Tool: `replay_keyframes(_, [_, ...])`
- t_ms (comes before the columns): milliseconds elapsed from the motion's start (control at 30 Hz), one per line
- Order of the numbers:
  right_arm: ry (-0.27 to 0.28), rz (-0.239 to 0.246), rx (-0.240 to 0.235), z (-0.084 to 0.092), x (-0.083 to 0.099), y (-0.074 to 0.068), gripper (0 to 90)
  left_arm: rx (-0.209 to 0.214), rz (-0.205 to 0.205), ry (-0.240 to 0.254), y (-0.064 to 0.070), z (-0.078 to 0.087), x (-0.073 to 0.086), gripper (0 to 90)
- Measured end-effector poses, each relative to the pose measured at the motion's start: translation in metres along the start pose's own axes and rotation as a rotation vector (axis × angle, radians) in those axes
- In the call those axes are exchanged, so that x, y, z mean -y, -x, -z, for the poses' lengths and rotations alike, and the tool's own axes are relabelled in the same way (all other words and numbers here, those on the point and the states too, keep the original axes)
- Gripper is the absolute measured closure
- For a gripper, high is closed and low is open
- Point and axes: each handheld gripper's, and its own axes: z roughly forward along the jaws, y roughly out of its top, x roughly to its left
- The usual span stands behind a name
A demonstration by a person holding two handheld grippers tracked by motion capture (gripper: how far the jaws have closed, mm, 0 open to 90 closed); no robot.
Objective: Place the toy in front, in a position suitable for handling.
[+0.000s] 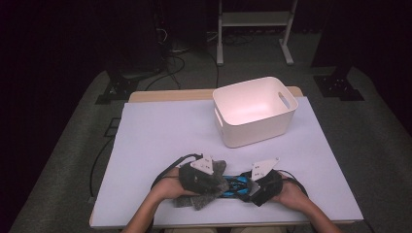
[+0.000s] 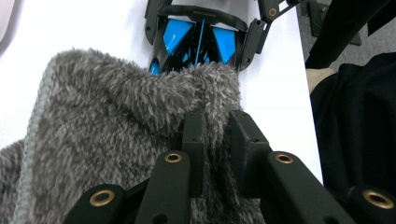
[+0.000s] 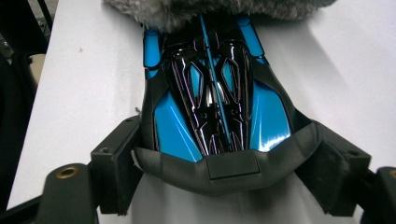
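Grey fuzzy cloth is pinched between my left gripper's jaws, which are drawn nearly together on a fold of it; most of the cloth bunches up on one side of them, and its far edge drapes over one end of the toy car. That car, blue and glossy black, sits straight ahead of those jaws on the white table cover. My right gripper has it by the other end: the two pads sit against the sides of the car's dark bumper, clamped on it as far as I can judge. Seen from above, my left gripper and right gripper face each other near my edge of the table, with the car between them and the cloth heaped under and around the left one. The white bin stands well beyond both.

My worry is the cloth. I hold only a thin fold, so a sideways drag across the car could pull the fold out of the jaws. The pile could also catch on the car's sharp fins and tug it askew in my right grip, which rests on a smooth, tapering bumper that could slide free. Pressing down too hard might scoot the car along the slick cover.
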Motion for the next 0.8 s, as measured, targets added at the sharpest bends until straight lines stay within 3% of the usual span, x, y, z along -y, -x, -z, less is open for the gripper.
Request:
replay_keyframes(133, [-0.001, 0.003, 0.001, 0.000, 0.000, 0.000, 21.4, -0.014, 0.034, 0.018, -0.005, 0.006, 0.013, 77.5])
replay_keyframes(300, [-0.001, 0.002, 0.001, 0.000, 0.000, 0.000, 21.4, -0.070, 0.087, 0.011, -0.014, 0.017, 0.031, 77.5])
replay_keyframes(400, [0.000, 0.001, 0.000, 0.000, 0.000, 0.000, 21.4, -0.083, 0.113, 0.017, -0.017, 0.020, 0.037, 77.4])
replay_keyframes(633, [-0.001, 0.002, -0.001, 0.000, 0.000, 0.000, 21.4, -0.106, 0.128, 0.024, -0.024, 0.024, 0.033, 77.5])
replay_keyframes(800, [-0.001, 0.003, -0.001, 0.000, 0.000, 0.000, 21.4, -0.099, 0.125, 0.022, -0.029, 0.016, 0.020, 77.5])
